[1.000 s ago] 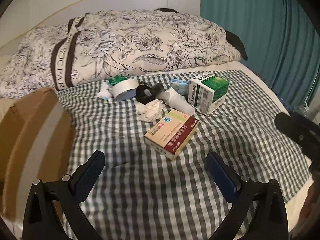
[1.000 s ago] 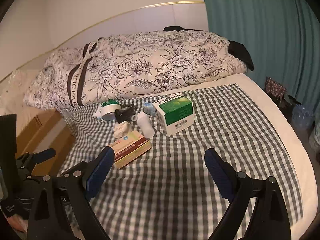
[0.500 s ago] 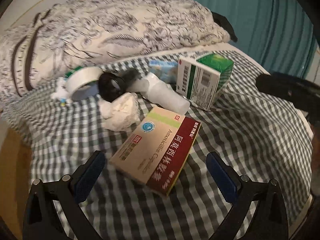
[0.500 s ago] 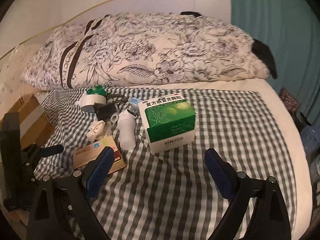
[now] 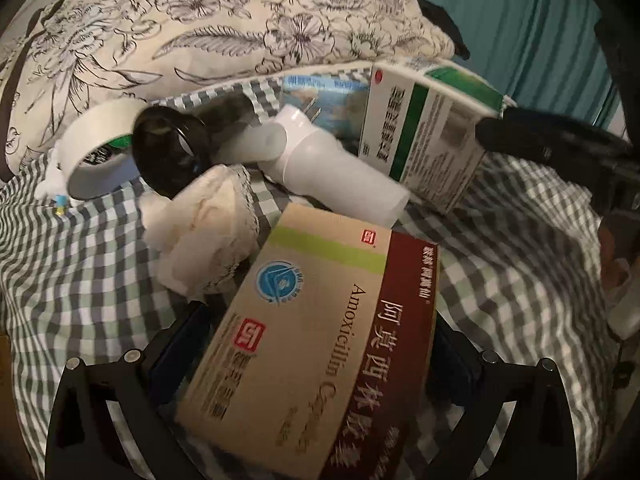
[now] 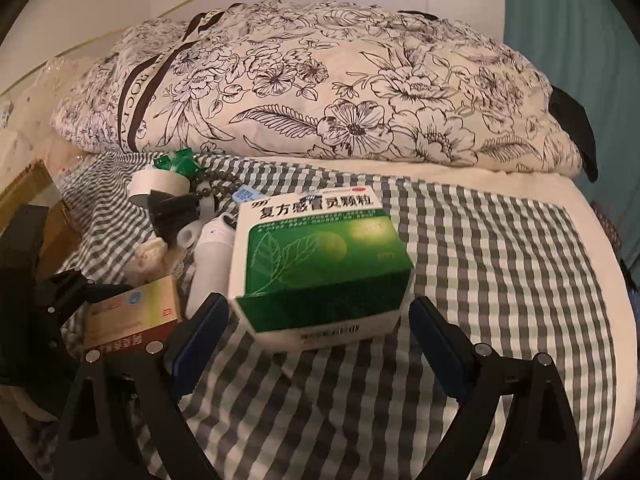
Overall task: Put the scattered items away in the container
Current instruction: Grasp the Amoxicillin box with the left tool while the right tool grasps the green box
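Observation:
A tan and maroon Amoxicillin box (image 5: 320, 340) lies on the checked cloth between the open fingers of my left gripper (image 5: 316, 344), one on each side of it; whether they touch it is unclear. The box also shows in the right wrist view (image 6: 134, 312). A green and white medicine box (image 6: 320, 272) stands just ahead of my open right gripper (image 6: 316, 320), whose fingertips reach its near corners. Behind lie a white plastic bottle (image 5: 332, 172), crumpled tissue (image 5: 208, 240), a black cap (image 5: 172, 148), a tape roll (image 5: 96, 152) and a blue packet (image 5: 324, 96).
A floral pillow (image 6: 320, 96) lies across the back of the bed. A cardboard box (image 6: 36, 200) stands at the left edge. A teal curtain (image 5: 540, 20) hangs on the right. The checked cloth (image 6: 500, 280) stretches to the right of the items.
Both grippers have moved forward. The left one now has the Amoxicillin box between its fingers. The right one has come up to the green box.

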The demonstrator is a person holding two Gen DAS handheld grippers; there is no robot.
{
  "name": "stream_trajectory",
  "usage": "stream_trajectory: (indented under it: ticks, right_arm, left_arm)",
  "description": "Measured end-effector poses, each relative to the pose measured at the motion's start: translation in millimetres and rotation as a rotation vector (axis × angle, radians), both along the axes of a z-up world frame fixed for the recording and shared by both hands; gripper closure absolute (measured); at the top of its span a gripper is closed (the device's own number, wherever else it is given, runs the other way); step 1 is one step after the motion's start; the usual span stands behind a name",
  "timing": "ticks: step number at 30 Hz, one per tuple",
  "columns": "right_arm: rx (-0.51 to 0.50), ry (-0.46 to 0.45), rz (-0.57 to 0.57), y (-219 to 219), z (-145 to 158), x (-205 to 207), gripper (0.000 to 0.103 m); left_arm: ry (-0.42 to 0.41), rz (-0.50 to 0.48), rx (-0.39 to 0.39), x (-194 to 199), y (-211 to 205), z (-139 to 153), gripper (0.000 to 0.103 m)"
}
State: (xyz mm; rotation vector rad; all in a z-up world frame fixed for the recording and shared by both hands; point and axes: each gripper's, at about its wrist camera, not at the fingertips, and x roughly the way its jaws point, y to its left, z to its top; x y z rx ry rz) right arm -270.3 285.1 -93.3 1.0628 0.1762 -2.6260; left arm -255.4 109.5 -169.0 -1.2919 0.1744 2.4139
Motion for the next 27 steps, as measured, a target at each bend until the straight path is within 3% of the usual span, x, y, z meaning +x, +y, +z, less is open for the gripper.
stream_trajectory:
  ticks: [11,16,21,27]
  right_arm:
    - [0.022,-0.006,-0.003,2.5,-14.3,-22.7,0.009]
    - [-0.004,-0.013,-0.048,6.8,-11.7,-13.5,0.009]
    - [-0.212,-0.059,-0.218,9.8,10.0,-1.3,0.009]
    - [-0.328,-0.134,-0.505,-9.7,13.9,-12.8,0.008]
  left_arm:
    - [0.046,0.009,-0.022,4.3,4.0,-1.4,0.0]
    - [0.062,0.041,-0.029,6.5,6.4,1.6,0.007]
    - [0.088,0.105,-0.026,11.1,1.4,4.6,0.014]
    - [0.108,0.273,-0.034,9.6,-32.4,13.0,0.016]
